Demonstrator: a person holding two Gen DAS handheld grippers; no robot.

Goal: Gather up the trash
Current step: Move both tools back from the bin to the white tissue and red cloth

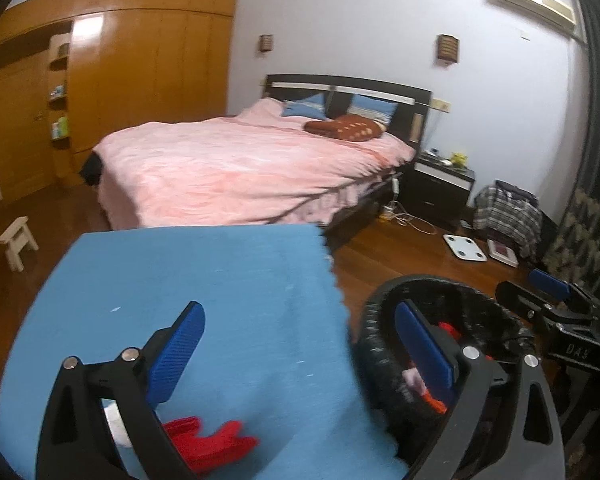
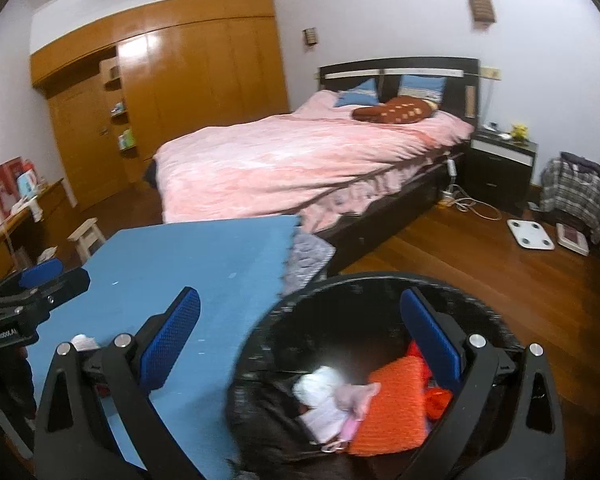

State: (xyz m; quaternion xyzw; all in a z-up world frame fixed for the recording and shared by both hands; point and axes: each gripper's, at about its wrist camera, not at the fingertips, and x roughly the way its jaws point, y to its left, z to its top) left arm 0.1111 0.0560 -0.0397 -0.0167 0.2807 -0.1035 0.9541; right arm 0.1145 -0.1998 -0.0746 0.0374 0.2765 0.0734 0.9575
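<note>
A: On blue table [image 1: 219,300], near edge: red scrap [image 1: 207,440], partly hidden under left claw [image 1: 295,356]. Beside it, something white, mostly covered by the claw body.

B: Left claw: spread wide, empty. Right claw [image 2: 308,344]: likewise parted, nothing between pads, poised above bin [image 2: 380,280].

A: Bin: black, round, bag-lined, just off the table's right edge. Contents: orange mesh piece [image 2: 396,408], white crumpled wad [image 2: 320,388], pinkish paper [image 2: 356,396], red bits at far side.

B: Also on table, in right view: small white crumpled item [image 2: 83,340] close behind left claw's housing. Possibly same as the white thing noted above; cannot tell.

A: Step judged in hand: next pickup from table. Recommended: tilt left claw down toward red scrap, straddle its thickest part, close fully before lifting.

B: Caution: scrap looks thin and flexible; pinch near middle, not a loose tip. Carry across table edge, release only once fully over bin mouth.
</note>
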